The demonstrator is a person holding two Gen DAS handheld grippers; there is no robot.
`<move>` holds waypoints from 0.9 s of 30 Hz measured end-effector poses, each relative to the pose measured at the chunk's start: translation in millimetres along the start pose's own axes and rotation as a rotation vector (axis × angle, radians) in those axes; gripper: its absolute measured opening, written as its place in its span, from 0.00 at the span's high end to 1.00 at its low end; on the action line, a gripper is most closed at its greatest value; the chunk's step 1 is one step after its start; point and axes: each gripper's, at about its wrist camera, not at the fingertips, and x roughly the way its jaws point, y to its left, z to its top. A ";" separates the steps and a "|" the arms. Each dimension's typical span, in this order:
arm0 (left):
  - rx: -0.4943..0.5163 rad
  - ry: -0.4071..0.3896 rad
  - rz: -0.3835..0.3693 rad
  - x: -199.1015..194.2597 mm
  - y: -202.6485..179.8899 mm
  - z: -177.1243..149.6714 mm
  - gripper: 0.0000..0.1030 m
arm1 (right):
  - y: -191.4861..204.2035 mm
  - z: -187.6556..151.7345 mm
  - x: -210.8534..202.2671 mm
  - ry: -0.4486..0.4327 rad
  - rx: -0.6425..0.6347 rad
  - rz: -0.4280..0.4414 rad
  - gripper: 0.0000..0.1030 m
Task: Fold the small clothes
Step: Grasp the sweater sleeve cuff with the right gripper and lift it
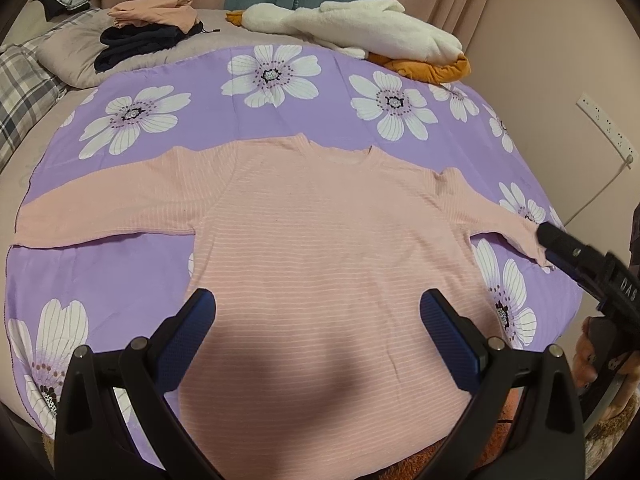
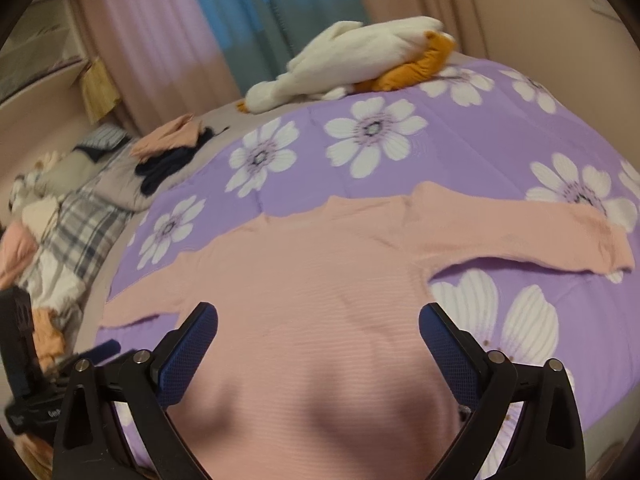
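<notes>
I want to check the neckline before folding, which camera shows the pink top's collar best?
The left wrist view. It is sharp and faces the pink top squarely, so the collar shows as a clear curved edge. The right wrist view is blurred and angled; there the collar is only a faint edge.

Ahead of our wide-open left tongs (image 1: pixel 318 312) the pink sweater (image 1: pixel 320 240) lies flat, nothing on it. Far beyond them, a plush goose (image 1: pixel 360 28) and folded clothes (image 1: pixel 148 28) crowd the bed's far edge.
</notes>
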 end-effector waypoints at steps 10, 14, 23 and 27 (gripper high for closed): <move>0.047 0.044 -0.019 26.1 -14.0 3.3 0.04 | -90.1 9.0 -18.8 -0.050 0.246 -0.098 0.09; 0.050 0.067 -0.042 43.6 -17.9 0.7 0.18 | -145.0 12.9 -17.8 -0.052 0.380 -0.159 0.16; 0.042 0.197 -0.063 92.0 -19.5 -12.0 0.47 | -273.3 1.4 -0.2 -0.029 0.717 -0.313 0.30; 0.028 0.232 -0.060 105.6 -16.3 -15.3 0.47 | -302.1 5.7 6.2 -0.049 0.774 -0.353 0.31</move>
